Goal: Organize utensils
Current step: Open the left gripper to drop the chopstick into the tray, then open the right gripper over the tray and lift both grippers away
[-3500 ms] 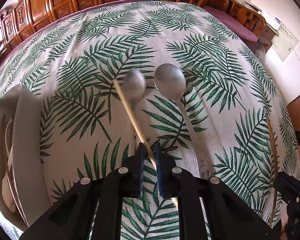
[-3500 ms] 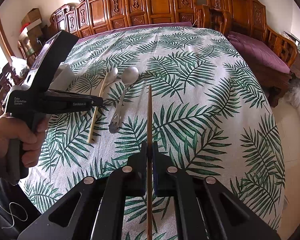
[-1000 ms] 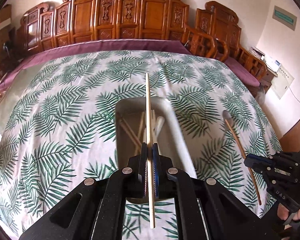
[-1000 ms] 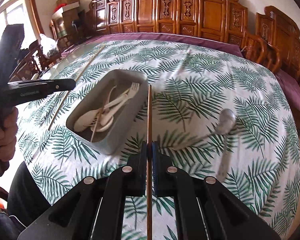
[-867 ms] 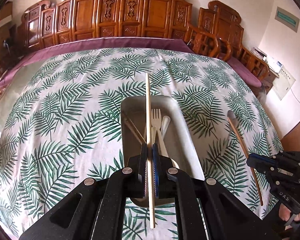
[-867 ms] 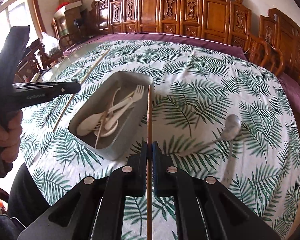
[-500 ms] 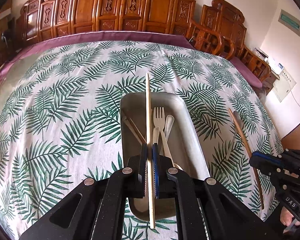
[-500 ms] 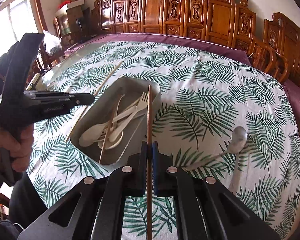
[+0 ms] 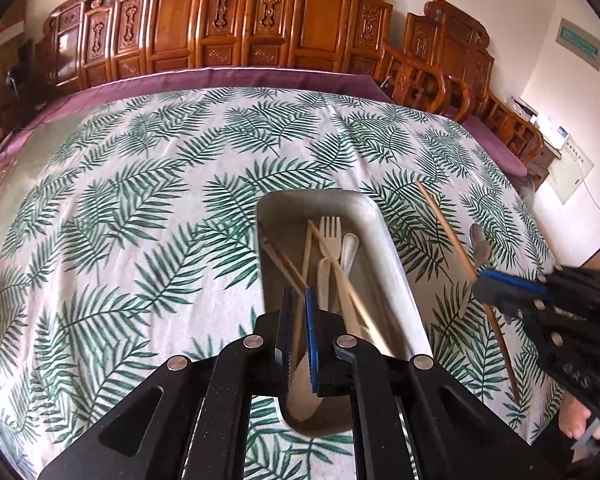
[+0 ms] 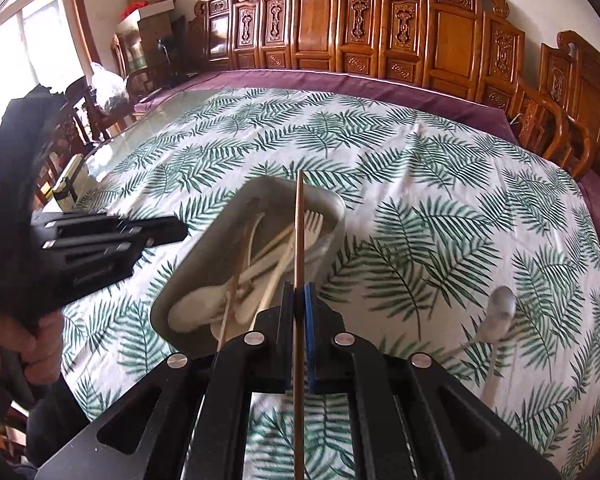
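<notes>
Two grippers over the grey oblong tray (image 9: 396, 264), one chopstick in play.
Right gripper (image 10: 299, 336) clamps a slim brown wooden chopstick (image 10: 299, 232) pointing to 12 o'clock; left gripper (image 9: 299, 332) parted, empty, above pale cutlery (image 9: 332, 264) in the tray.

Fork (image 9: 330, 229) and chopsticks (image 9: 350, 286) lie in the tray (image 9: 384, 236) on the tablecloth (image 9: 140, 200); a spoon (image 10: 499, 312) lies right of it.
</notes>
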`<act>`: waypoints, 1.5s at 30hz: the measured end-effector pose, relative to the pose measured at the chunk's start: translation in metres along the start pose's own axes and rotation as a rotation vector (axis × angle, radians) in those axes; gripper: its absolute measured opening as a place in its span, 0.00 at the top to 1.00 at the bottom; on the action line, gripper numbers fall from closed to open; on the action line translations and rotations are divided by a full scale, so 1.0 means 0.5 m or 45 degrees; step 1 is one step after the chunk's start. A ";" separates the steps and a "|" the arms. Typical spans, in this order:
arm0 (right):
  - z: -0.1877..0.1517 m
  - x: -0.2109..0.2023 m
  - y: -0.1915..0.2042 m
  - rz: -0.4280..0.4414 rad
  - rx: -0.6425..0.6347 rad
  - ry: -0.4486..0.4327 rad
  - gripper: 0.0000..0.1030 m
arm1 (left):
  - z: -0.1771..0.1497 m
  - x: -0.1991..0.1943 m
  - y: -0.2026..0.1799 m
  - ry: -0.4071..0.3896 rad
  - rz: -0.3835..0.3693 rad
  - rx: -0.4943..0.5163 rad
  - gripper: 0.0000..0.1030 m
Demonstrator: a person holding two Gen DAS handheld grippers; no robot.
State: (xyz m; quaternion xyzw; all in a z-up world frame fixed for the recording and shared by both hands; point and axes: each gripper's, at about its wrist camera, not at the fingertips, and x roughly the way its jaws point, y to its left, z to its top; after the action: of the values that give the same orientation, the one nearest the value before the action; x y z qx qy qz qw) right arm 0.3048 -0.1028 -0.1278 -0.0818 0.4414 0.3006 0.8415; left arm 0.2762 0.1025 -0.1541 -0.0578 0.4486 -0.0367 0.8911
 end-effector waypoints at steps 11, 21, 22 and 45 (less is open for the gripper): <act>0.064 0.064 0.039 0.098 0.068 0.010 0.94 | -0.025 -0.071 0.050 -0.055 0.057 -0.003 0.95; 0.102 0.105 0.039 0.128 0.141 0.036 0.94 | -0.033 -0.102 0.081 -0.077 0.075 -0.017 0.95; 0.104 0.107 0.038 0.129 0.144 0.038 0.94 | -0.034 -0.103 0.083 -0.078 0.075 -0.018 0.95; 0.003 0.001 -0.046 0.036 0.129 -0.005 0.93 | -0.022 -0.124 0.004 -0.115 0.030 0.048 0.95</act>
State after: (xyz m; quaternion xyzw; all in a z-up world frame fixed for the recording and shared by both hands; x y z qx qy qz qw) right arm 0.3193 -0.1204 -0.1300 -0.0324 0.4553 0.2899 0.8412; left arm 0.2305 0.1109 -0.1113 -0.0372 0.4076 -0.0321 0.9118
